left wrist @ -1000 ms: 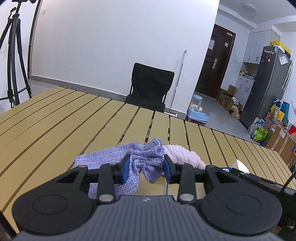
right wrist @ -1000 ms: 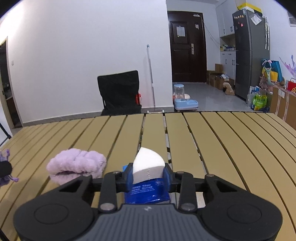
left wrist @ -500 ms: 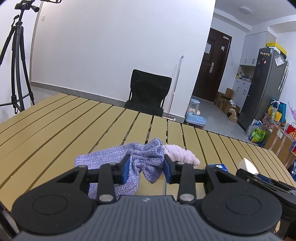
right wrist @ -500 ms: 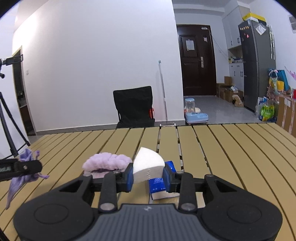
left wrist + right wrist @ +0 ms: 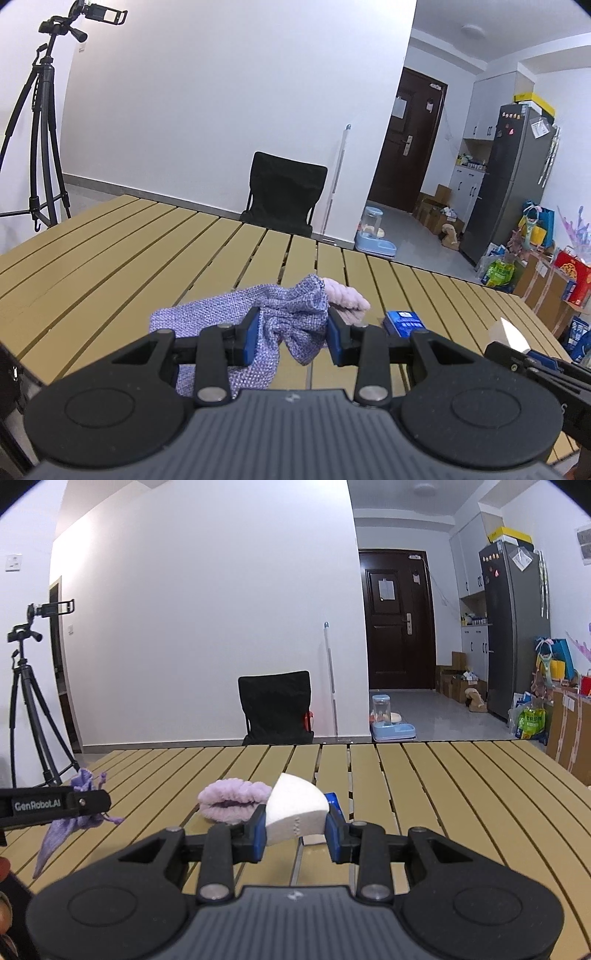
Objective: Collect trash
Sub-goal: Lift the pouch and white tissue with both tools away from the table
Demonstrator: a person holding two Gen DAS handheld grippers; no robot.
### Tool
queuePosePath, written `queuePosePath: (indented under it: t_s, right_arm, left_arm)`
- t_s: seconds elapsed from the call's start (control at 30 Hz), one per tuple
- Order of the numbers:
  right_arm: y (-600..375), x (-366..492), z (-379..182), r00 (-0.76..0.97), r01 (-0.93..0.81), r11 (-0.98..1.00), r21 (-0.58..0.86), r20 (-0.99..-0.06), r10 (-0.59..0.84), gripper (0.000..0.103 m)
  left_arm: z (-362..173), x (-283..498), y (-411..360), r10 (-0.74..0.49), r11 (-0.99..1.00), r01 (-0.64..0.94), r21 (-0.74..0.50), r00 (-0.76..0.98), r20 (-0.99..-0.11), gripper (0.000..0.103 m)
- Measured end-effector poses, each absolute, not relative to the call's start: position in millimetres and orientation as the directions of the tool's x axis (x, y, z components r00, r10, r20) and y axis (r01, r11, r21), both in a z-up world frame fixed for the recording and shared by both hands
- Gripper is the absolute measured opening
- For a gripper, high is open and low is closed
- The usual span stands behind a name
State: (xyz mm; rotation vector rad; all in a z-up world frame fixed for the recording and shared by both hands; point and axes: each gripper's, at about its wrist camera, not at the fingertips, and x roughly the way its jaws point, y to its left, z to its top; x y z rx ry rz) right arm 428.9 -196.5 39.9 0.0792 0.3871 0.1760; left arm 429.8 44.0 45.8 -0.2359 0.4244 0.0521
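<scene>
My left gripper (image 5: 291, 341) is shut on the gathered mouth of a purple woven drawstring bag (image 5: 258, 325) and holds it above the slatted wooden table (image 5: 110, 266). The bag also shows hanging at the left of the right wrist view (image 5: 62, 827). My right gripper (image 5: 295, 834) is shut on a white folded tissue (image 5: 297, 814) and holds it above the table. The tissue tip shows at the right of the left wrist view (image 5: 511, 334).
A fluffy pink-purple scrunchie (image 5: 232, 803) and a small blue packet (image 5: 404, 323) lie on the table. A black chair (image 5: 275, 710) stands behind the far edge. A tripod (image 5: 37, 140) stands at the left.
Both grippers have risen with what they hold. The tissue has come up off the blue packet. The bag hangs higher above the table.
</scene>
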Motion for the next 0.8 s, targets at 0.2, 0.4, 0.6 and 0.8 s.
queuePosePath:
  t_s: [0.2,0.4,0.6,0.8]
  right_arm:
    - [-196,392,45,0.91,-0.174,0.979,0.102,-0.365,0.2,0.031]
    - [-195,358,47,0.908,-0.187,0.977,0.104,-0.361,0.213,0.031]
    - [-197,325,45,0.901,-0.197,0.973,0.12,-0.369,0.228,0.031]
    - [-197,289,41,0.898,-0.207,0.971,0.119,-0.37,0.237,0.031]
  left_arm:
    - [45,401,42,-0.02,0.975,-0.073,-0.211,0.912,-0.41,0.037]
    - [39,377,38,-0.03,0.979,-0.059,-0.194,0.903,-0.428,0.037]
    - [39,343,33,-0.028,0.984,-0.052,-0.173,0.903,-0.429,0.037]
    - [37,313,29,-0.024,0.987,-0.046,-0.151,0.9,-0.436,0.037]
